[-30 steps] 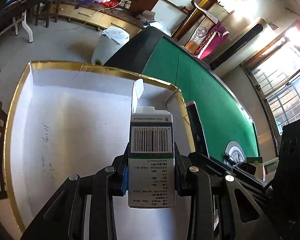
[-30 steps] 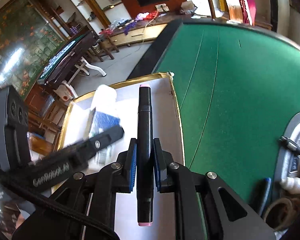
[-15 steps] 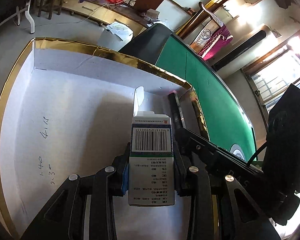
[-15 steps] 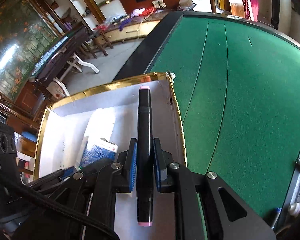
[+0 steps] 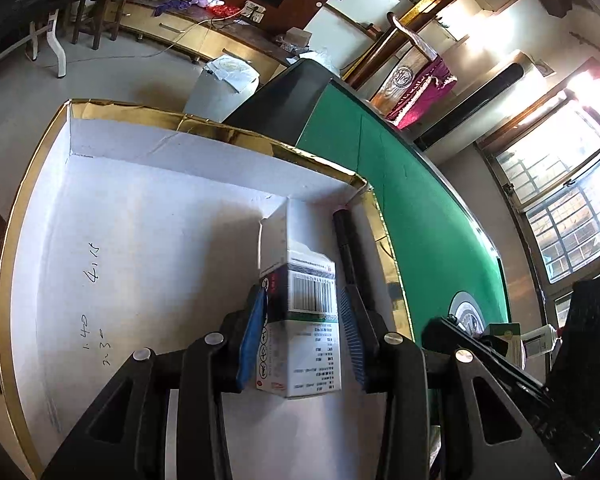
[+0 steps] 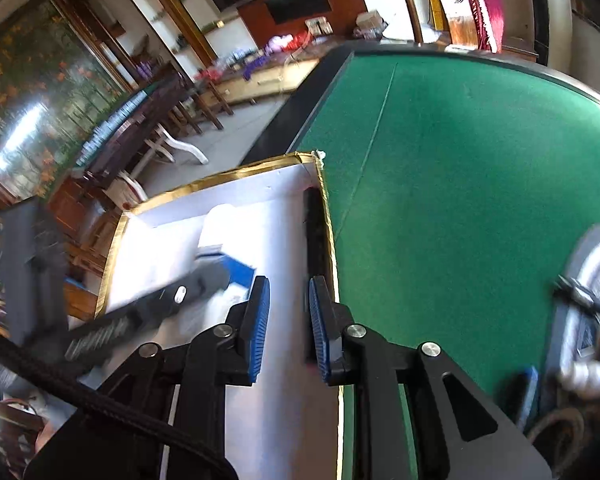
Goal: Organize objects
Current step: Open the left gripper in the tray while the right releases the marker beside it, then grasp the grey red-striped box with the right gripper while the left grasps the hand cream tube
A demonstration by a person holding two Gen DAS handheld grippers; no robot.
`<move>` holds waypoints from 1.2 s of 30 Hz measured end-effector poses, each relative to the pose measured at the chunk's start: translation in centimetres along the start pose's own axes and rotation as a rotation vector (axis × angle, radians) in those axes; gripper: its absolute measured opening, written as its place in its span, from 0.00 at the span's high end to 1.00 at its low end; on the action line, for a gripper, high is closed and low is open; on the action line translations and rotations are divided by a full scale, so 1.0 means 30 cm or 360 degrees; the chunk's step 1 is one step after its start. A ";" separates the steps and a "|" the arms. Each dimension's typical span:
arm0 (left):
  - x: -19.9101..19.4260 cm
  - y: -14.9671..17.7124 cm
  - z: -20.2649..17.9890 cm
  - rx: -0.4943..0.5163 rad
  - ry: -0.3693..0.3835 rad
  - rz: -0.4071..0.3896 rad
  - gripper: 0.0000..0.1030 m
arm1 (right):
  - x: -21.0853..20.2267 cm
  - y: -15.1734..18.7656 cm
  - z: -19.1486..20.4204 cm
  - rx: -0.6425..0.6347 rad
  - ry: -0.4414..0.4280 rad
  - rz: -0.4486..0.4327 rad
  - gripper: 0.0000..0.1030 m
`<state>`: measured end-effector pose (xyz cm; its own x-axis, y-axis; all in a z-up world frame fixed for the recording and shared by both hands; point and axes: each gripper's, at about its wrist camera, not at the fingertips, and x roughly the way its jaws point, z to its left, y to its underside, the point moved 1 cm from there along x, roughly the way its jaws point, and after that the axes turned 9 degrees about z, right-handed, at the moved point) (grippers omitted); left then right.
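A white box with a gold rim (image 5: pixel 180 124) (image 6: pixel 220 184) sits at the edge of the green table. A white medicine carton (image 5: pixel 304 320) with a barcode lies turned on the box floor between the pads of my left gripper (image 5: pixel 302 300). Its jaws are opening and the pads no longer press the carton. A black marker (image 5: pixel 350 248) (image 6: pixel 314 236) lies along the box's right wall. My right gripper (image 6: pixel 286 286) hovers over that side with its jaws opening and nothing between the pads. In the right wrist view the carton (image 6: pixel 220 232) and the left gripper are blurred.
Green felt table (image 6: pixel 460 160) stretches to the right of the box. At its near right are a round grey dial (image 6: pixel 596 280), a small white bottle (image 6: pixel 588 372) and a green carton (image 5: pixel 504 340). Floor, chairs and tables lie beyond the box's far side.
The left jaws have loosened and the carton has dropped and turned onto the box floor. The right jaws have let go of the marker, which now lies by the right wall.
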<state>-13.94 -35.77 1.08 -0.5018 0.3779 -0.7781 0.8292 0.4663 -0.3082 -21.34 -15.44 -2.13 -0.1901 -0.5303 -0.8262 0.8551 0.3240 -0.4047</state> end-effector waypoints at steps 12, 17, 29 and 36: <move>-0.025 0.226 -0.427 0.0699 -0.0003 0.0155 0.67 | -0.586 0.526 -0.200 -0.0006 0.0032 -0.0550 0.47; 0.081 0.417 -0.624 0.1012 -0.0184 0.0280 0.67 | -0.673 0.662 -0.328 0.0016 0.0081 -0.0736 0.45; 0.275 0.560 -0.660 0.1077 -0.0543 0.0352 0.67 | -0.658 0.681 -0.405 0.0186 -0.0052 -0.0613 0.45; 0.284 0.589 -0.659 0.1090 -0.0620 0.0276 0.78 | -0.654 0.709 -0.444 0.0206 0.0042 -0.0611 0.45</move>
<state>-8.43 -8.49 -0.17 -0.3350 0.0349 -0.9416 0.9176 -0.2146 -0.3345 -5.83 12.28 0.24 -0.5183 -0.5729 -0.6349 0.7728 0.0042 -0.6346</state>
